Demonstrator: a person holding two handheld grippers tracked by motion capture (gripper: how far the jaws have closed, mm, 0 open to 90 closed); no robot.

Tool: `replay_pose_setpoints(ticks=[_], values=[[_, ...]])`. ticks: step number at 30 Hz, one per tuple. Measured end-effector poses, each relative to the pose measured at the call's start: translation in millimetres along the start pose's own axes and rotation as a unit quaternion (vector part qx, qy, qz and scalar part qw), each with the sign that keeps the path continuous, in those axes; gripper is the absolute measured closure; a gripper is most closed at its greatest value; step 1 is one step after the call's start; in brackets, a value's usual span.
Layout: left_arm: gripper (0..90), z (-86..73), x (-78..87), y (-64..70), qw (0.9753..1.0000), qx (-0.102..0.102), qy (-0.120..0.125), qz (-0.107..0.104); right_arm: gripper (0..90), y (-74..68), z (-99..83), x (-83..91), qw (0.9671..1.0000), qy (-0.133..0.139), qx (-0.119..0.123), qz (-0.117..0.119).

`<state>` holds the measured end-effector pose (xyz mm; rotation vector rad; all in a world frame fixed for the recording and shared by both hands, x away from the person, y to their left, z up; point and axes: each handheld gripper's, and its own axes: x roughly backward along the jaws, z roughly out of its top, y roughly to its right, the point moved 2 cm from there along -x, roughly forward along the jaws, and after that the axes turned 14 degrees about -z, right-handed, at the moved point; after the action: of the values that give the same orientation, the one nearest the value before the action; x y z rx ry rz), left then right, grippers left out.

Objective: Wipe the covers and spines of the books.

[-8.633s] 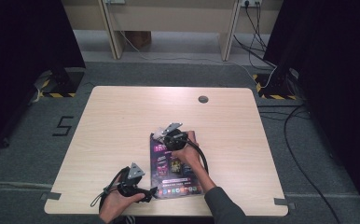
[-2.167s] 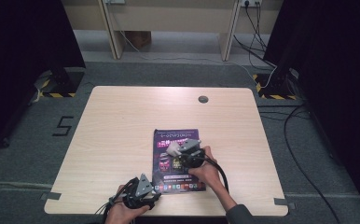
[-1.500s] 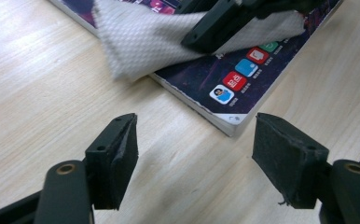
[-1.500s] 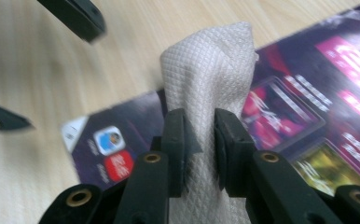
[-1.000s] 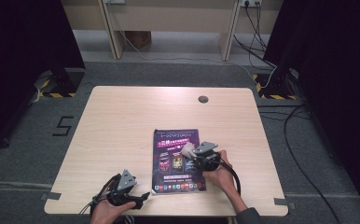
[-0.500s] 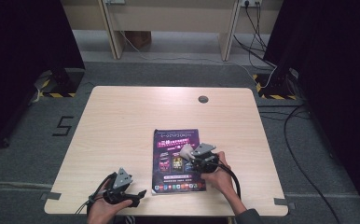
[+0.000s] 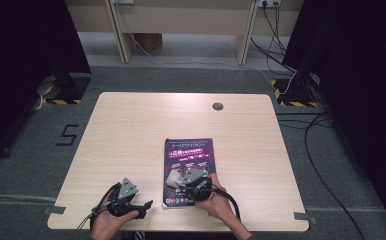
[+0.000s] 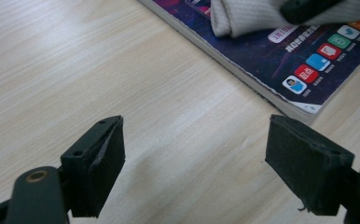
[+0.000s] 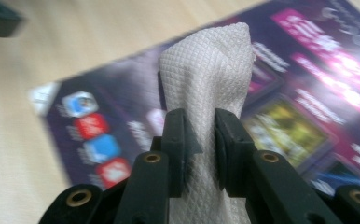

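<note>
Right tool (image 9: 200,140) pinches the white cloth (image 9: 211,70), its length running along the jaws; left tool (image 8: 194,163) gapes.

high: overhead, far | claw cams: close, low | shared: magazine (image 7: 188,170)

A light wooden table (image 7: 131,130) with a round cable grommet (image 7: 217,106) near its far edge. A purple-covered magazine (image 7: 193,152) lies flat on it, toward the near side.
</note>
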<state>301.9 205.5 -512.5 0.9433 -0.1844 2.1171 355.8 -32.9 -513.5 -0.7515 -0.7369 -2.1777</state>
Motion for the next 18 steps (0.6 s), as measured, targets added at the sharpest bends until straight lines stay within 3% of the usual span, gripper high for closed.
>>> replay_pose_setpoints(ticks=[9, 14, 18], values=[[19.0, -2.0, 4.8, -8.6, 0.9998, 0.011, 0.0, 0.018, 75.2, -32.7, 7.8, 4.3, 0.9987, 0.012, 0.026, 0.042], [18.8, -2.7, 4.9, -9.8, 0.9997, 0.015, 0.003, 0.02, 75.2, -30.0, 6.7, 4.2, 0.9984, 0.014, 0.024, 0.049], [18.8, -2.2, 4.7, -9.5, 0.9997, 0.013, 0.001, 0.02, 75.3, -17.4, -0.8, 6.7, 0.9993, 0.009, 0.01, 0.035]])
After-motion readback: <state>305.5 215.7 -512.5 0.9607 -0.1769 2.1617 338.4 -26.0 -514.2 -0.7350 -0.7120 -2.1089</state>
